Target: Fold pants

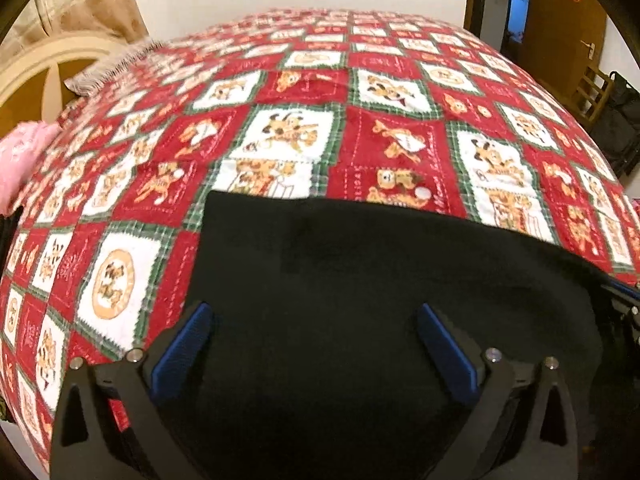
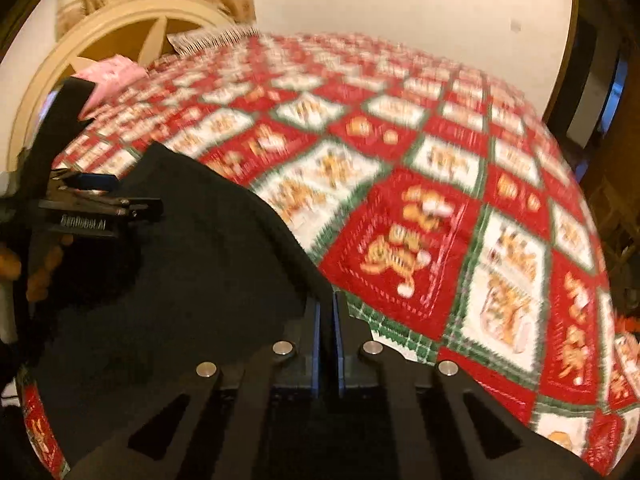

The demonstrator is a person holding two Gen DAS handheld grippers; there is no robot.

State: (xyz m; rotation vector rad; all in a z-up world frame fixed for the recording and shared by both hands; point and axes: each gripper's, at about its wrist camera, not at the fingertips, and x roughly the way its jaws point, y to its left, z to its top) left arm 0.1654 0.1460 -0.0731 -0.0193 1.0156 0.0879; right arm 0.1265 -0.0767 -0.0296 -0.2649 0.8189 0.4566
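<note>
Black pants (image 1: 360,280) lie on a bed with a red, white and green patterned quilt (image 1: 304,120). My left gripper (image 1: 314,316) is open, its blue-padded fingers (image 1: 184,344) spread just above the black cloth. In the right wrist view the pants (image 2: 192,264) fill the lower left. My right gripper (image 2: 328,308) is shut on the pants' right edge, with black cloth pinched between its blue pads. The left gripper (image 2: 132,206) shows at the left edge of that view, above the cloth.
The quilt (image 2: 440,200) covers the whole bed. A pink item (image 1: 20,160) and a fringed pillow (image 1: 116,68) lie near the arched cream headboard (image 2: 120,20). A wooden door (image 1: 568,32) and a chair (image 1: 596,88) stand at the right.
</note>
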